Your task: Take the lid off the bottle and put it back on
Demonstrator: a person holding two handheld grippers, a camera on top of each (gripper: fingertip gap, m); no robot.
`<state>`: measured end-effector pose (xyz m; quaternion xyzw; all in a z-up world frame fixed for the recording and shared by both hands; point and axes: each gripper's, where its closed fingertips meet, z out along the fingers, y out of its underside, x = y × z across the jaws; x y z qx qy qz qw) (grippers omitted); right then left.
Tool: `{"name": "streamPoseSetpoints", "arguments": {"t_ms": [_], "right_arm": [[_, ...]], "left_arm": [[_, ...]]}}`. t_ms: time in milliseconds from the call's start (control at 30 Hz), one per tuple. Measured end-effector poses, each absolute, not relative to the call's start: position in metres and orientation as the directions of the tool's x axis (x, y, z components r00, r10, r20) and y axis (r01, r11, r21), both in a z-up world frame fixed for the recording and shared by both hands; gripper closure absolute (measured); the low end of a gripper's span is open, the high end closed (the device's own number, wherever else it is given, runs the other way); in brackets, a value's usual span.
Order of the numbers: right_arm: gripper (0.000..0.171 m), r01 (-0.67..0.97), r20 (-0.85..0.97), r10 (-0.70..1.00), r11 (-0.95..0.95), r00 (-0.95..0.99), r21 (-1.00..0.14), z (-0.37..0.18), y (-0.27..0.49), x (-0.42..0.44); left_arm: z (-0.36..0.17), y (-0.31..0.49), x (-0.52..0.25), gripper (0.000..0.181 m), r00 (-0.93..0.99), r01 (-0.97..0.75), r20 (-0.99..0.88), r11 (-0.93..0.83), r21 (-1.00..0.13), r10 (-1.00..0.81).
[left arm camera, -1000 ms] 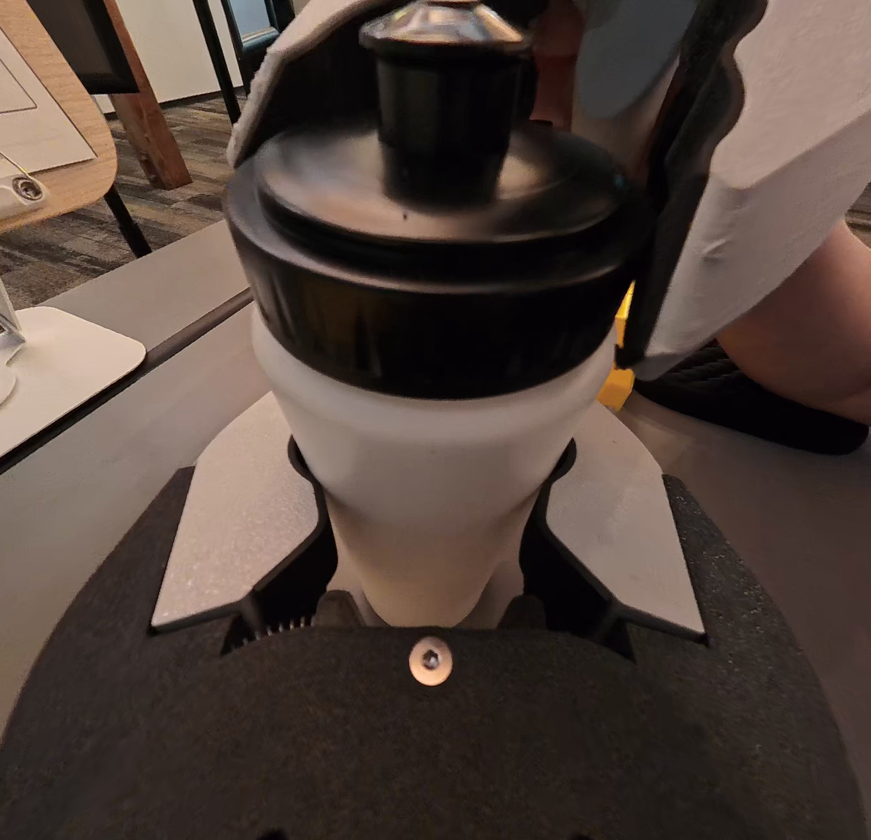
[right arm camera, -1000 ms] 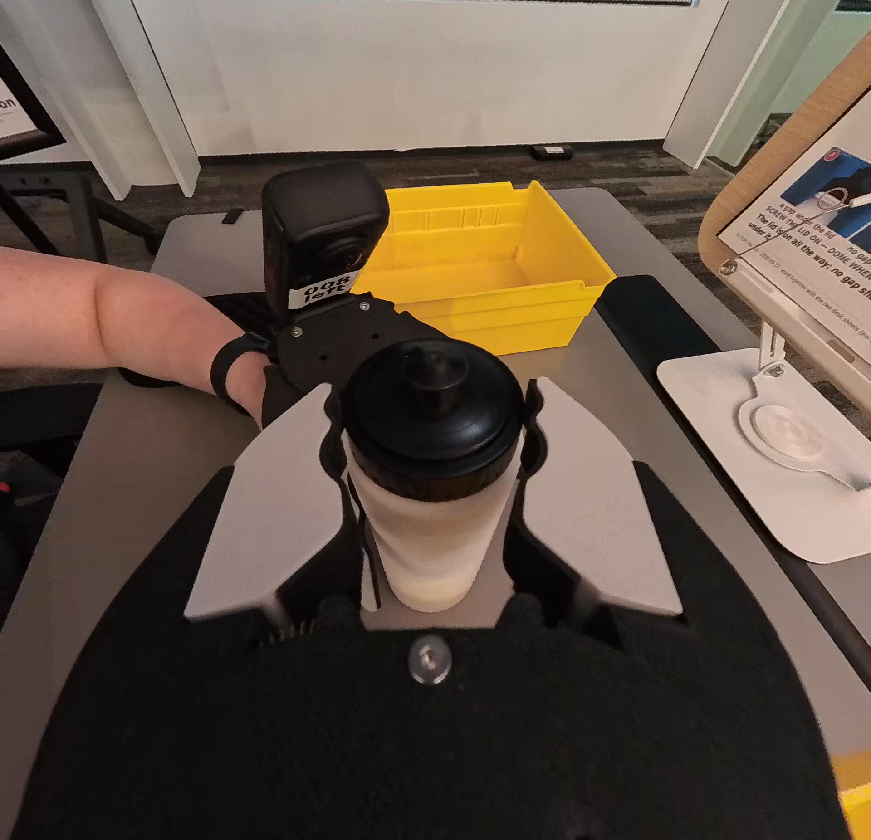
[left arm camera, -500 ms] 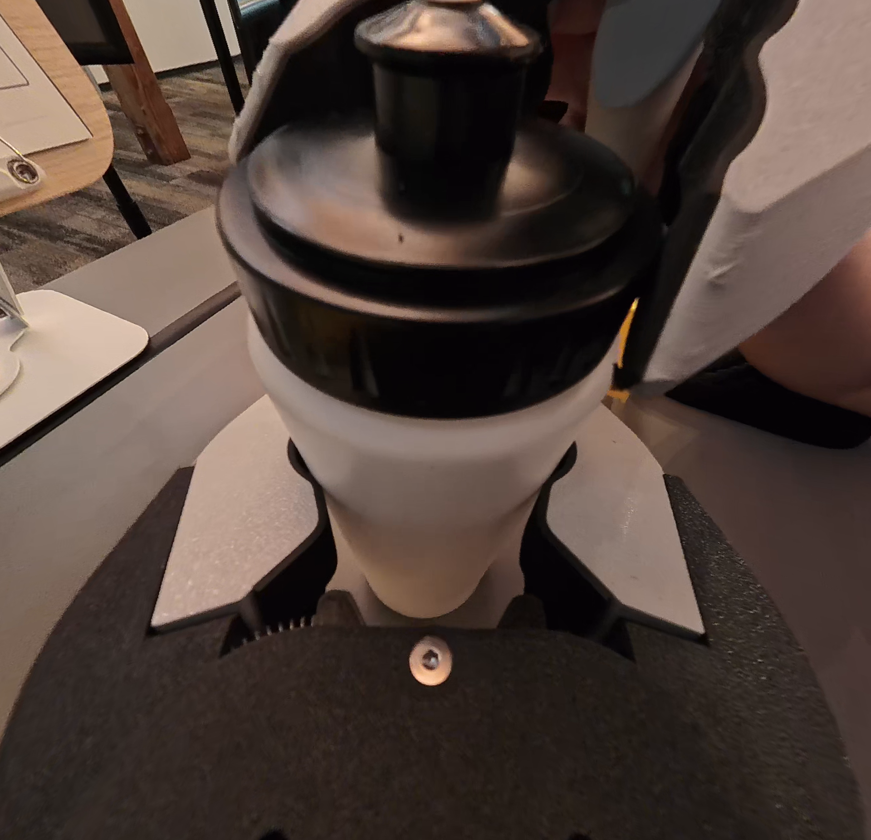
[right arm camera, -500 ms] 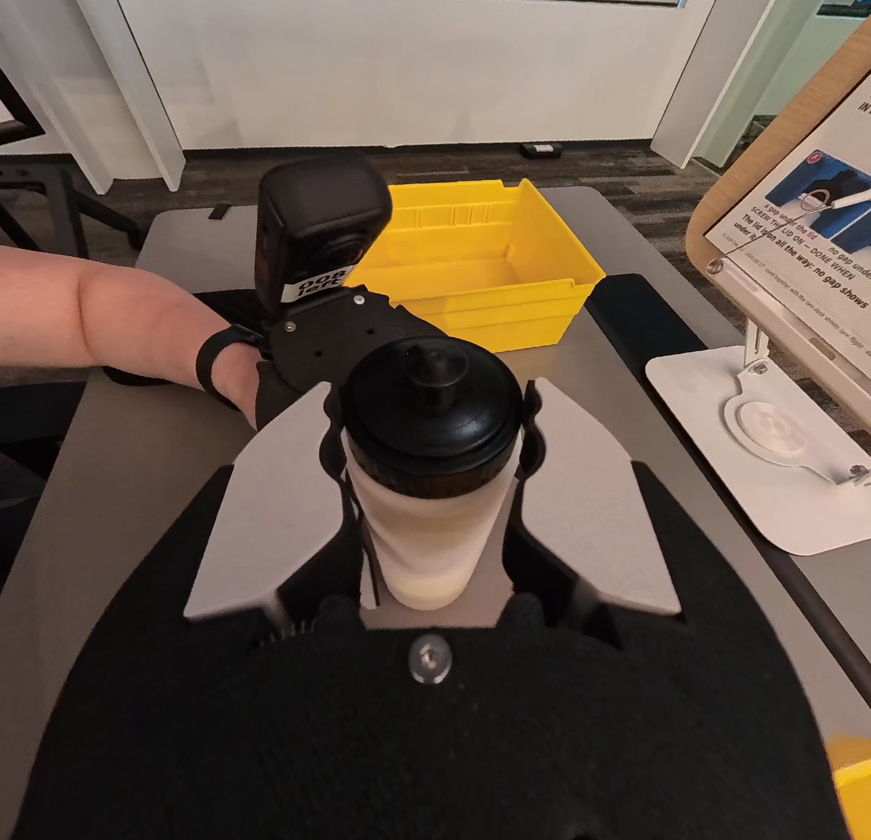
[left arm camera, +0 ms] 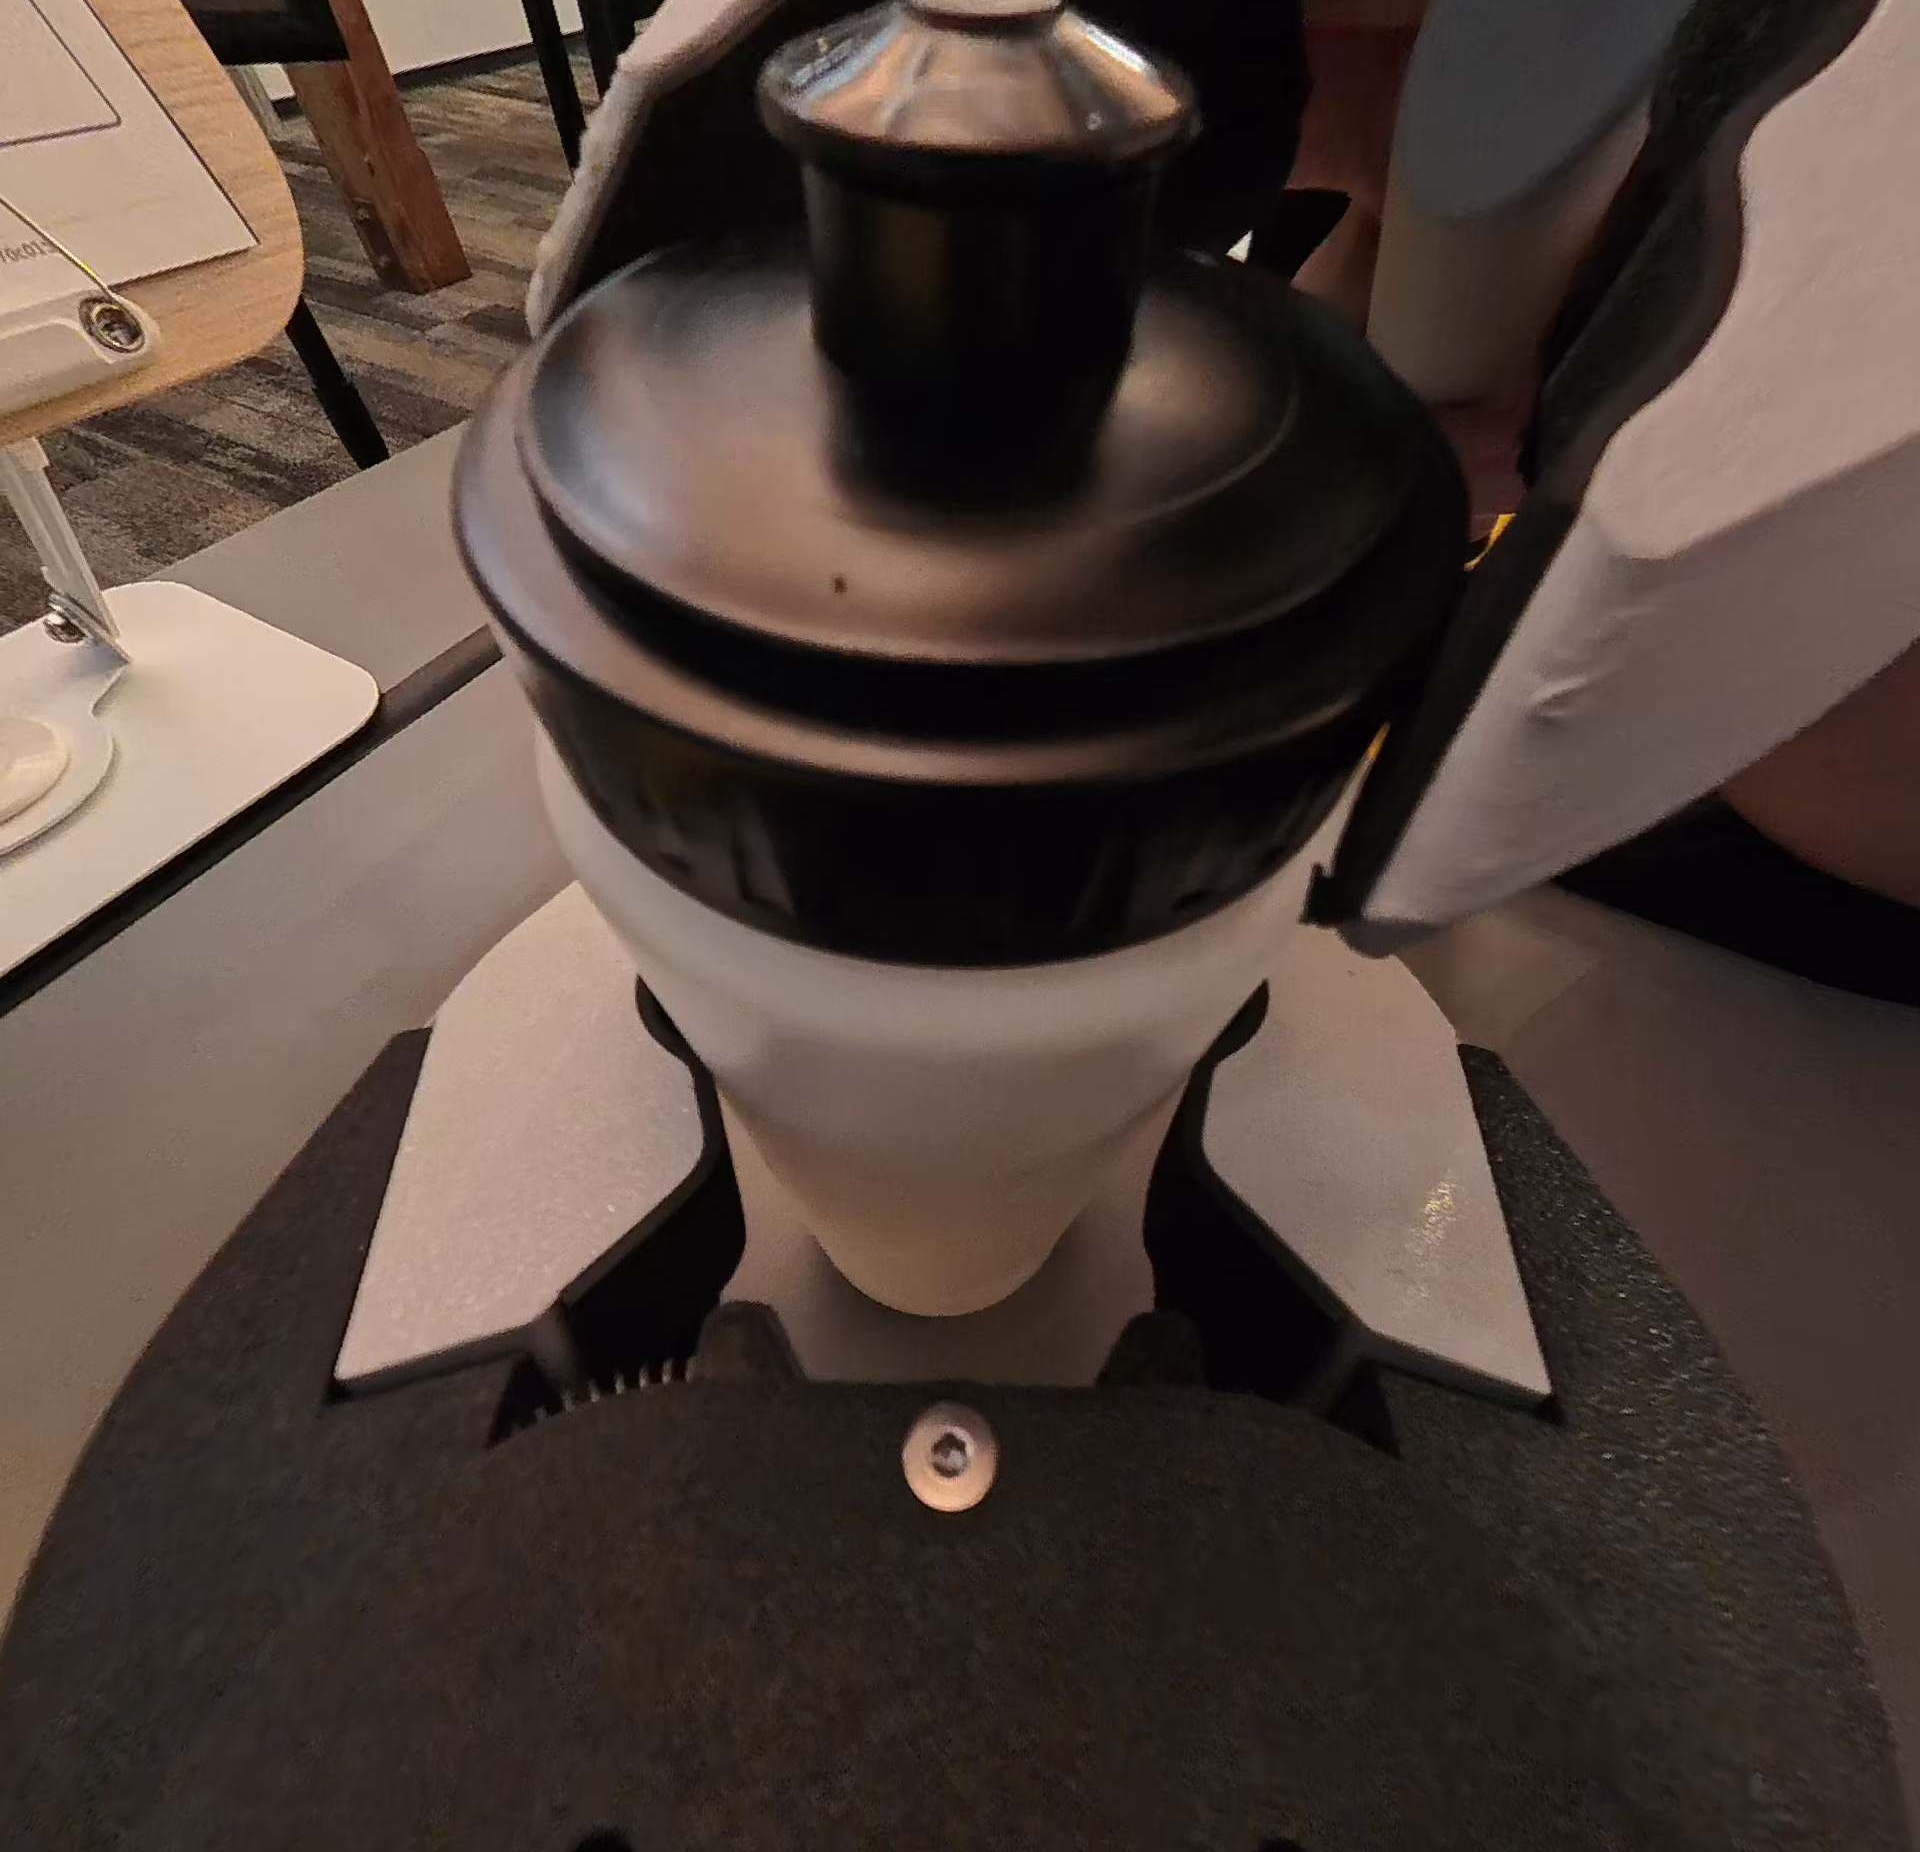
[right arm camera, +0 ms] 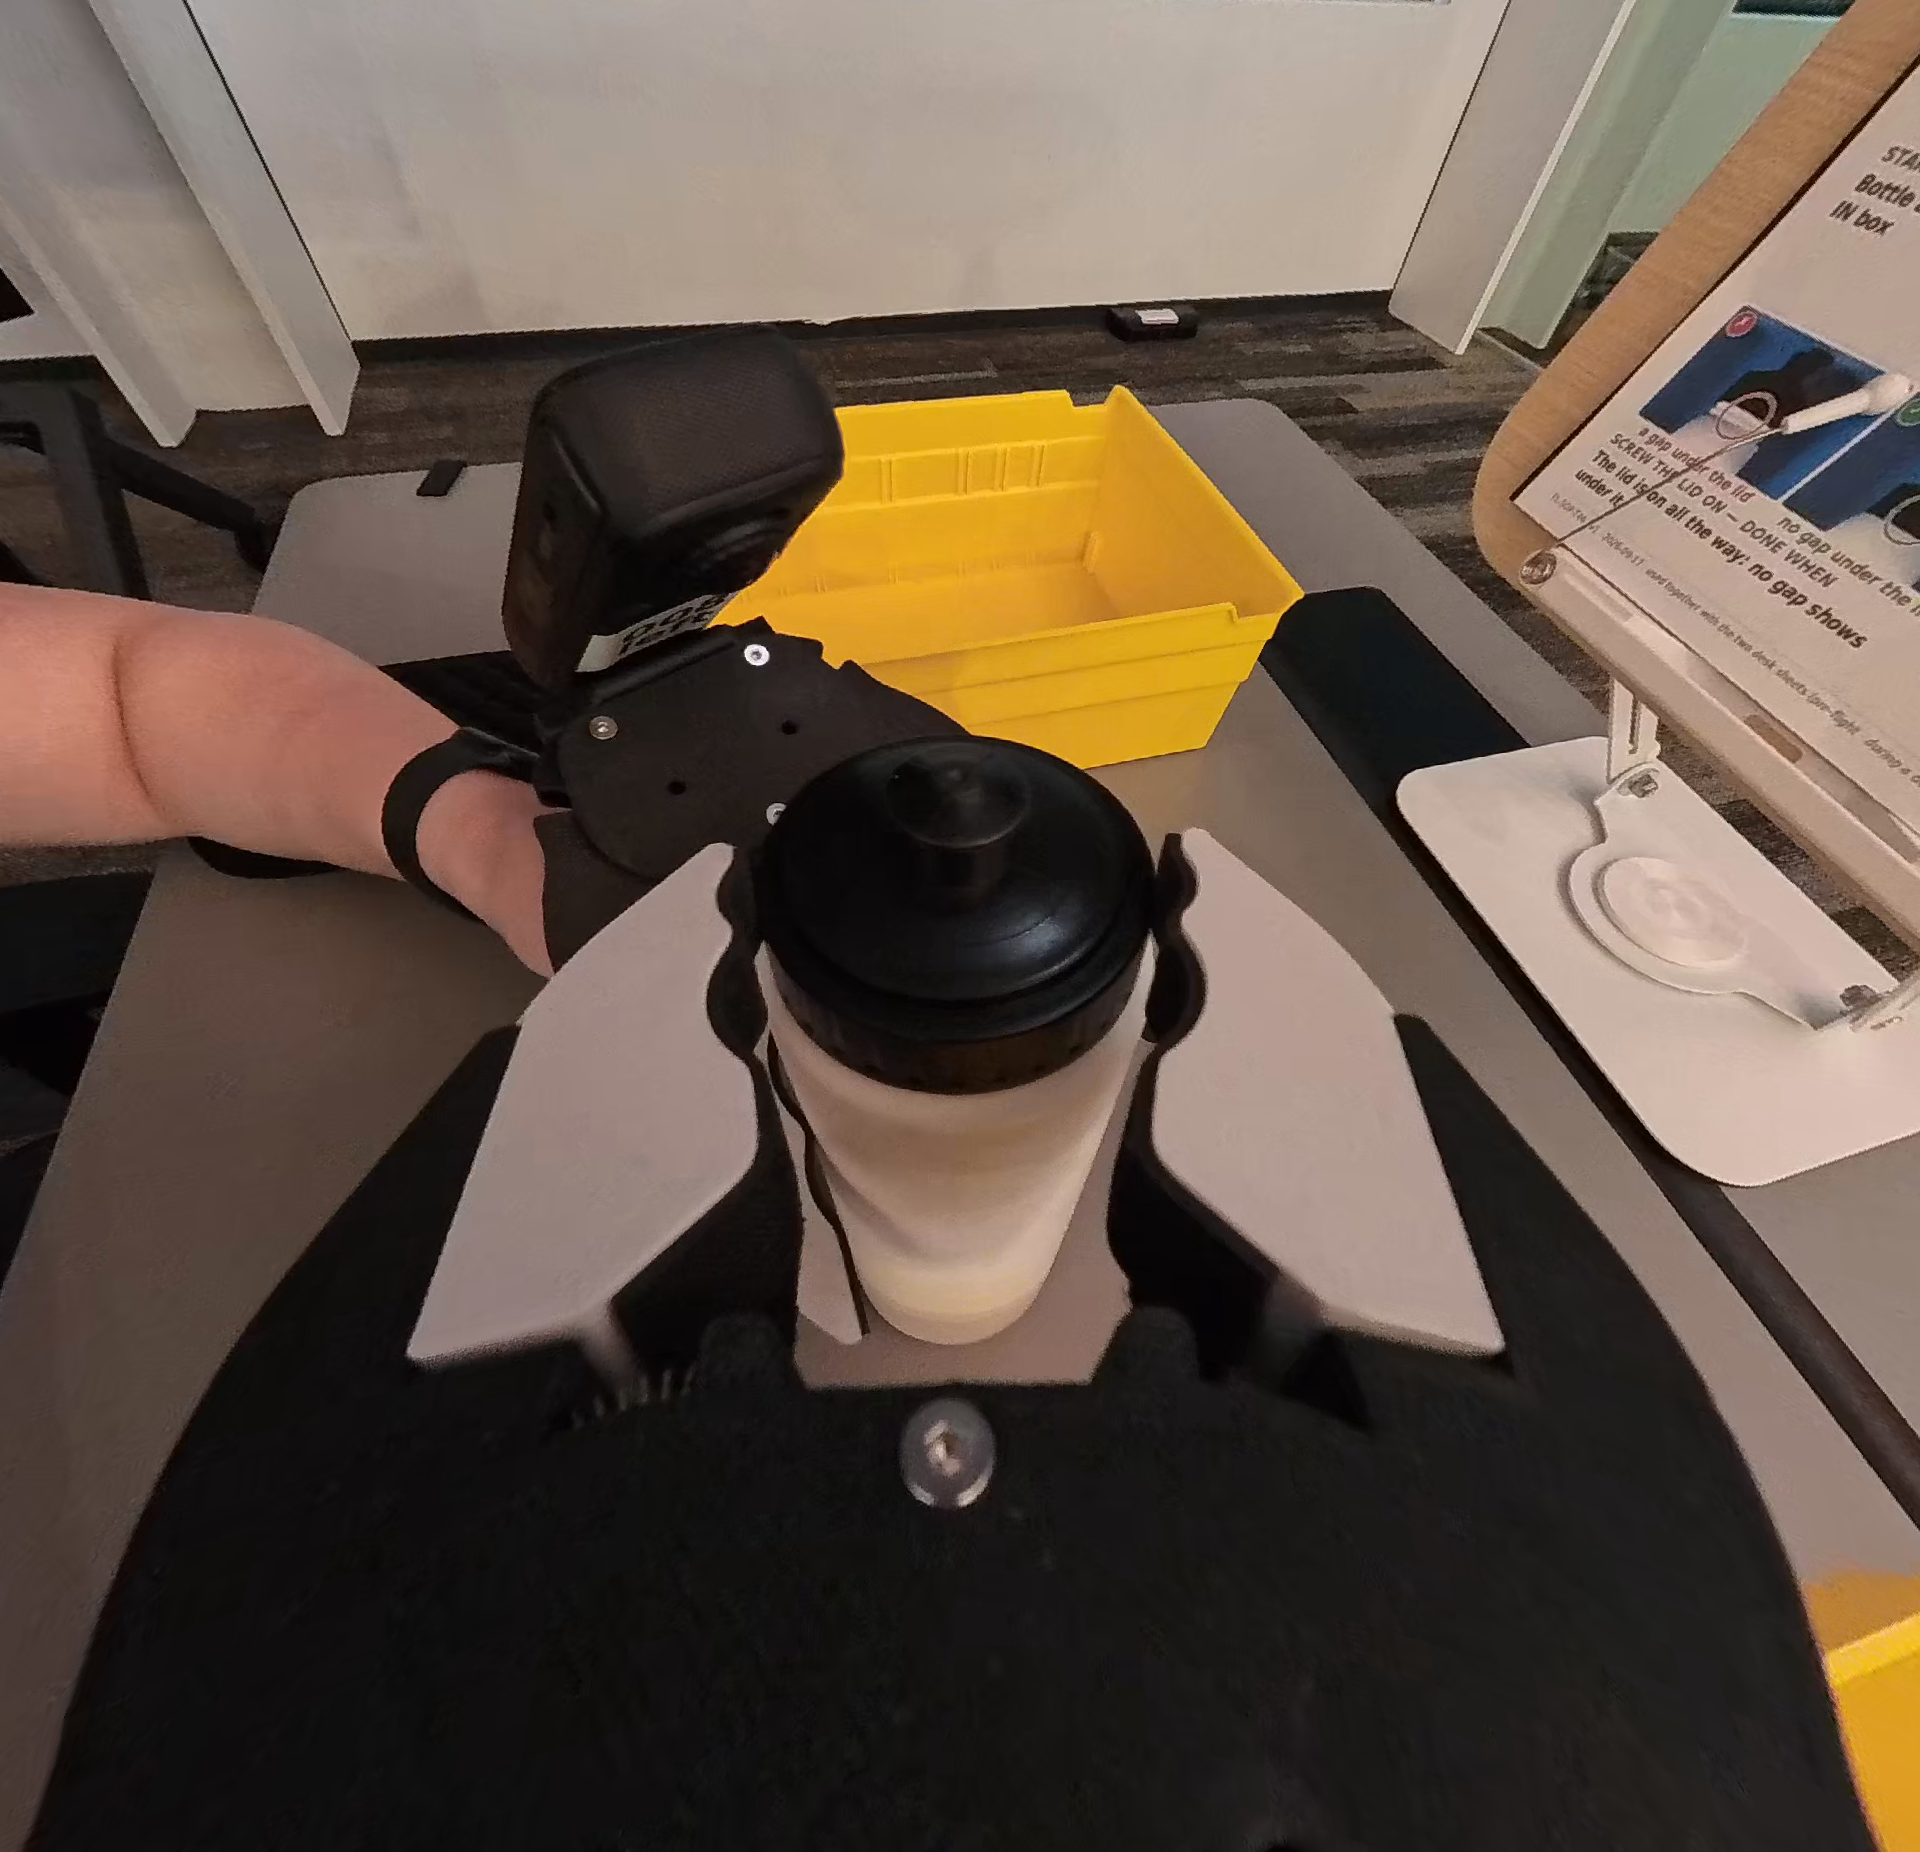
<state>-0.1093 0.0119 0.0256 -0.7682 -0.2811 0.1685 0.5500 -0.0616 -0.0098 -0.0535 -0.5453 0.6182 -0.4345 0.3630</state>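
Bottle (right arm camera: pixel 940 1210) capped by black lid (right arm camera: pixel 951 929), clamped by both hand-held grippers; yellow bin (right arm camera: pixel 1023 597) beyond

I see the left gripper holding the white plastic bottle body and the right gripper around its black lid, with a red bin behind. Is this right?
Not quite: the plastic bin is yellow, not red, as the right wrist view shows. The rest stands.

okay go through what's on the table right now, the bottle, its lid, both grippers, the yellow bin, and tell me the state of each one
Bottle: upright on the table, gripped low on its white body.
Lid: on the bottle; seems tilted in the left wrist view.
Left gripper: shut on the bottle body.
Right gripper: shut on the lid.
Yellow bin: empty, open top, behind the bottle.
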Motion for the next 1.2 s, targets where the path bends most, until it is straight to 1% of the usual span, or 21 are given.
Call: {"name": "streamPoseSetpoints", "arguments": {"t_ms": [367, 667, 933, 1100, 1200], "right_arm": [[0.097, 0.294, 0.106, 0.615, -0.213, 0.781, -0.932, 0.0259, 0.0112, -0.1066], [0.096, 0.267, 0.073, 0.6, -0.241, 0.797, -0.933, 0.0248, 0.0129, -0.1045], [0.097, 0.282, 0.098, 0.601, -0.22, 0.793, -0.934, 0.026, 0.0133, -0.1037], [0.097, 0.287, 0.1, 0.578, -0.243, 0.81, -0.927, 0.0251, 0.0141, -0.1031], [0.098, 0.266, 0.094, 0.564, -0.23, 0.82, -0.936, 0.0265, 0.0174, -0.1036]], "left_arm": [[-0.0533, -0.0131, -0.06, 0.082, -0.193, -0.354, 0.025, 0.046, -0.934, -0.981], [-0.0548, -0.0091, -0.0591, 0.083, -0.148, -0.386, 0.032, 0.028, -0.922, -0.988], [-0.0543, -0.0075, -0.0582, 0.083, -0.136, -0.381, 0.02, 0.034, -0.924, -0.991], [-0.0556, -0.0061, -0.0595, 0.084, -0.127, -0.409, 0.018, 0.036, -0.912, -0.992], [-0.0546, -0.0035, -0.0594, 0.083, -0.122, -0.397, 0.038, 0.013, -0.918, -0.992]]}}
